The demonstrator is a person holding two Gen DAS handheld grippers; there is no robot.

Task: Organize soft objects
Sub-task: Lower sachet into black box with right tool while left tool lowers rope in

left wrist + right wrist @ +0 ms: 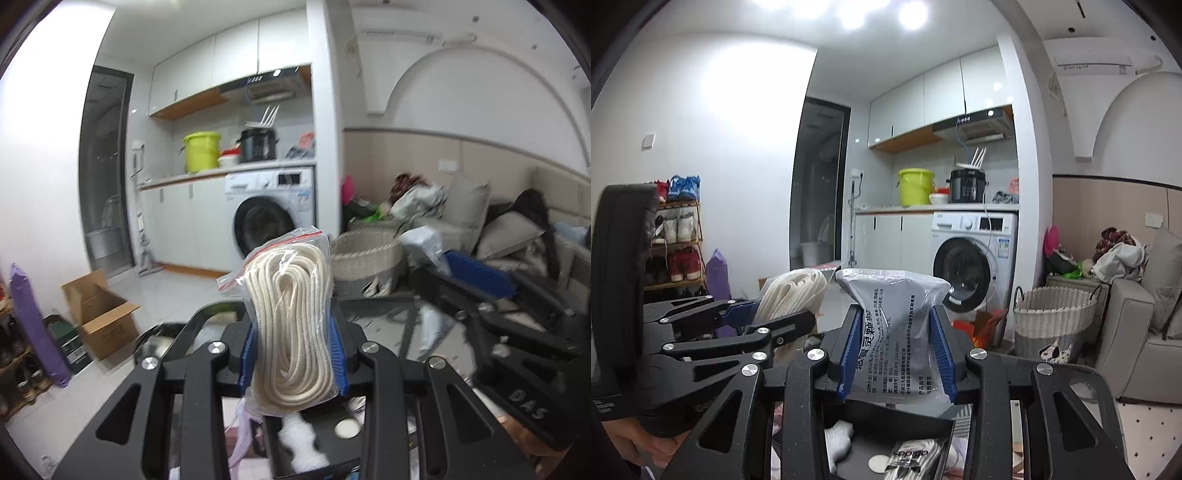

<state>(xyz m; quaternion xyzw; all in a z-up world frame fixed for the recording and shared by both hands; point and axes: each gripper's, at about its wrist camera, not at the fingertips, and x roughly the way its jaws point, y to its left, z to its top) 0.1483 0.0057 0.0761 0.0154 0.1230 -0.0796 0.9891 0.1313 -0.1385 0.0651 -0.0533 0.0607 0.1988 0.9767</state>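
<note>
One washing machine (975, 258) sits under the counter at the back, front-loading, dark round door; also seen in the left wrist view (273, 214). One beige sofa (1137, 332) on the right, piled with cushions and clothes. One woven laundry basket (1052, 317) stands on the floor between washer and sofa, white weave on top, grey cloth below, two dark handles. One shoe rack (676, 236) on the left wall, several pairs of shoes, count unclear. One open cardboard box (99, 314) on the floor left, next to one purple roll (35, 321). One lime green bucket (915, 186) and one black cooker (967, 184) on the counter, near each other, not touching. Two grippers, both black with blue ribbed pads. Right gripper (897, 343) is closed partway onto one grey plastic packet (894, 325) with black printed text, packet upright between the pads, top sticking above the fingers, held up in the air. Left gripper (291, 332) is clamped onto one clear zip bag of white rope (291, 314), red zip strip on top, coil upright between the pads, also held up off any surface. In the right wrist view the left gripper (764, 314) is just to the left, rope bag (790, 295) near the packet, whether touching unclear. Below the grippers is a dark tray (905, 432) with white foam, one round disc, one Adidas-printed item; details blurred.
</note>
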